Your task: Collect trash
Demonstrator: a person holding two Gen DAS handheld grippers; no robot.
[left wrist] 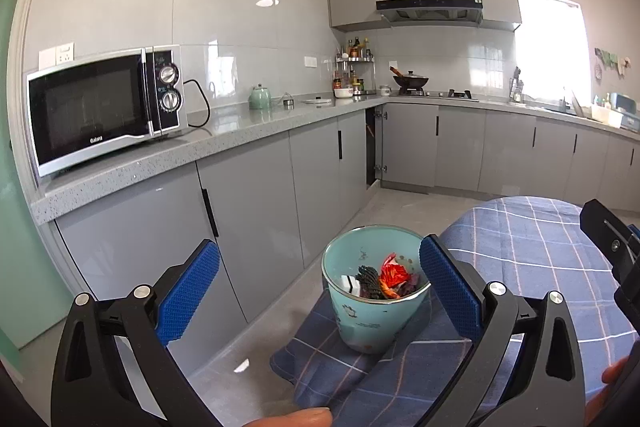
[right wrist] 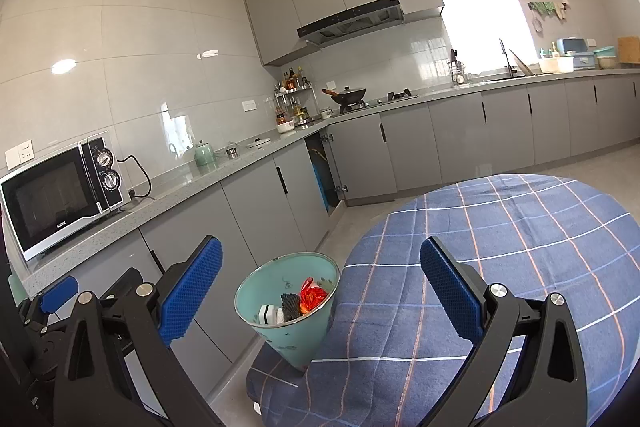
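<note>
Ahead of the left gripper (left wrist: 320, 287), with its black arms and blue dimpled pads (left wrist: 188, 295), stands a pale turquoise bin (left wrist: 374, 311) printed with small dark figures; inside it lie a red-orange wrapper (left wrist: 394, 277), a dark ribbed piece (left wrist: 368, 279) and a black-and-white scrap (left wrist: 350, 285). Beneath it spreads a navy tablecloth (left wrist: 520, 247) checked in white and orange lines. To the far left sits a silver-and-black microwave (left wrist: 104, 107) on a speckled grey countertop (left wrist: 224, 139).
</note>
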